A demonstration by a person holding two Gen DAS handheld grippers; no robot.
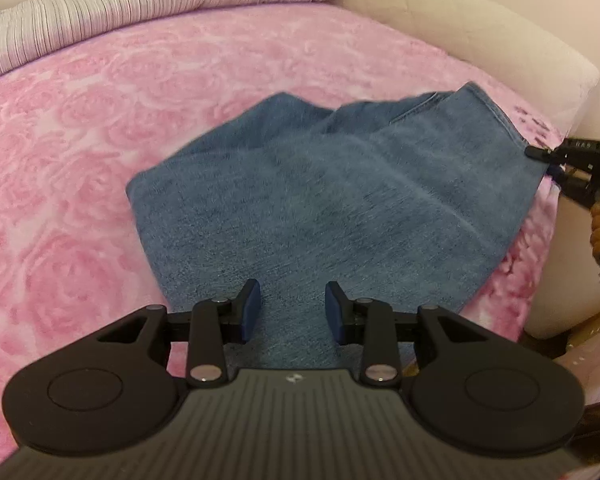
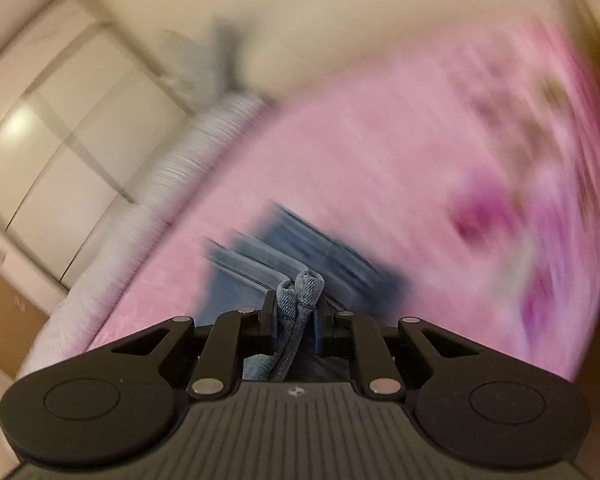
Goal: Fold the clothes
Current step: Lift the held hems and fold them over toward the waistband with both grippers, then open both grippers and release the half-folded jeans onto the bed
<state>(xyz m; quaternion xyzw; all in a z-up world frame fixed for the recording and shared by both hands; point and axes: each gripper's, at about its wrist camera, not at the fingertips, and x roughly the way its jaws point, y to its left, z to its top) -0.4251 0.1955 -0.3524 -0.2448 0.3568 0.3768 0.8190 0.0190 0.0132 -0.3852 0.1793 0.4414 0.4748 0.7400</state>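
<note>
Nearest to me, my left claw (image 1: 292,307) stood part open over the jeans (image 1: 332,200), its blue pads (image 1: 251,309) clear of the cloth with nothing between them. My right claw (image 2: 296,322) was pinched on a bunched, doubled hem of the same denim (image 2: 300,296), the thick seam standing up between the pads. In the left view that right claw (image 1: 540,153) showed at the garment's far right corner, gripping its edge.

The jeans lay folded on the bed, spread across a pink rose-patterned blanket (image 1: 79,140), roughly in the middle, reaching toward the right edge. I judged the denim soft but weighty and fairly stiff for cloth: it would hold a crease, drag on the plush blanket, and sag if lifted by one corner. The seams and hems looked the safest hold, being thick and unlikely to slip. I thought my left claw should take the near edge or corner to match the right.

Further off lay a striped grey-white cushion (image 1: 139,4), with a cream padded bed frame (image 1: 460,20) beyond.

Faint lettering showed on the right claw's body, too small to read. The right view was heavily blurred.
</note>
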